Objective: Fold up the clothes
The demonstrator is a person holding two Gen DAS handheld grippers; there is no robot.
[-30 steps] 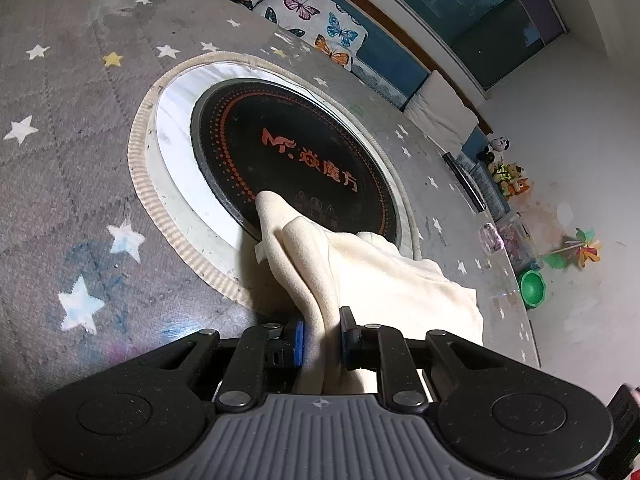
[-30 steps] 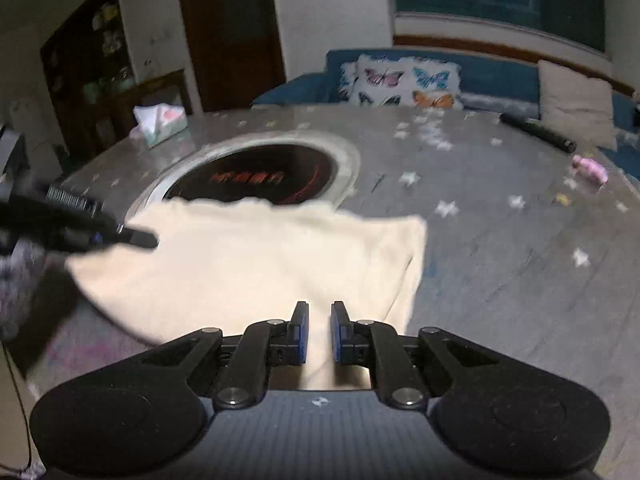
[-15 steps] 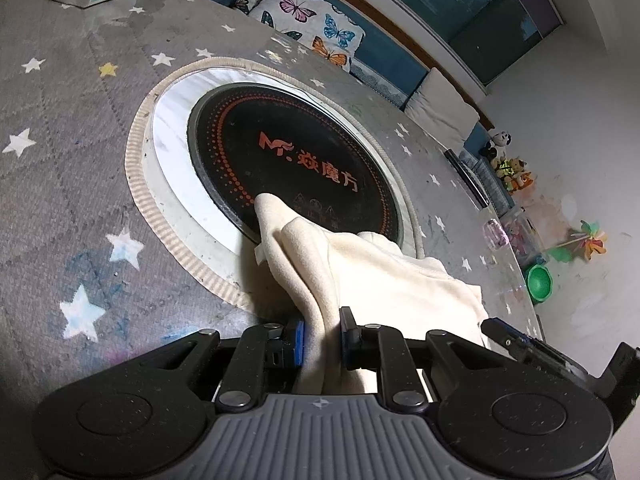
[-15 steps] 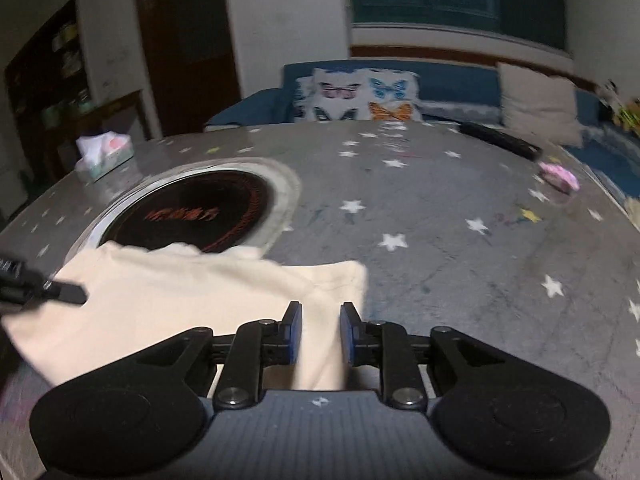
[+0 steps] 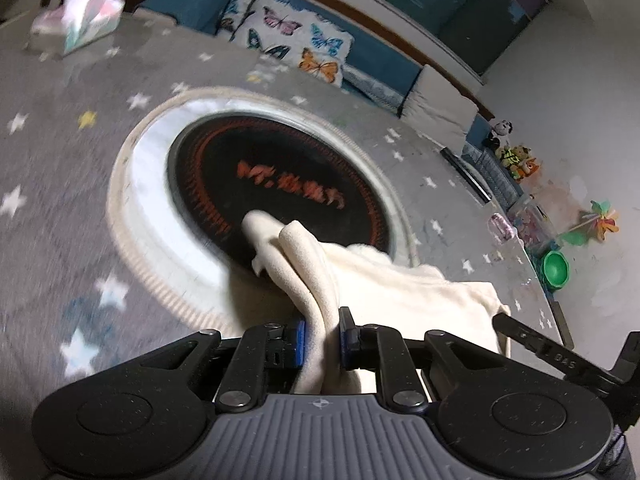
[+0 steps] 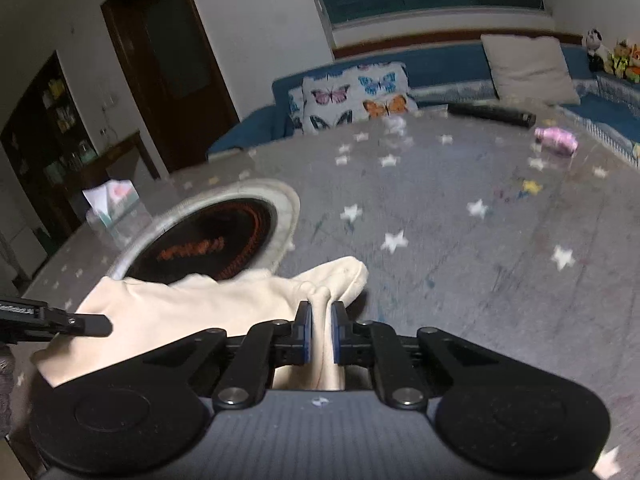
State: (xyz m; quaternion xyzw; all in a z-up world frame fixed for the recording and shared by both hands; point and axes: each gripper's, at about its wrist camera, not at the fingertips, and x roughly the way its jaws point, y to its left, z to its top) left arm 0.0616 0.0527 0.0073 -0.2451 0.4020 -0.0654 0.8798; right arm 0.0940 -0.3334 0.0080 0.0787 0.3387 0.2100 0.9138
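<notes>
The cream-coloured soft fleece garment (image 5: 400,292) lies on the grey star-patterned round counter (image 5: 52,184), just beside and partly over the black circular induction hob with orange lettering (image 5: 280,184) set into the counter's middle. The left tongs (image 5: 322,334) are pressed together on a thick bunched fold of the garment, which rises between the blue pads and curls forward so that its rounded end overlaps the hob's near rim. The right tongs (image 6: 319,332) pinch the opposite edge, with a gathered lump of cloth (image 6: 320,292) standing up between the pads and a rounded flap poking out ahead of them toward the open counter. In the right wrist view the garment stretches sideways from the right tongs to the left tongs (image 6: 60,320), whose dark finger reaches in over the cloth at the left edge, so its long axis runs across between the two tongs. Half a second ago the right tongs stood spread with the cloth lying flat between and under them; now they are shut on it and the edge there is bunched and lifted. The left tongs keep the same pinch as before. Both views are blurred by motion.
</notes>
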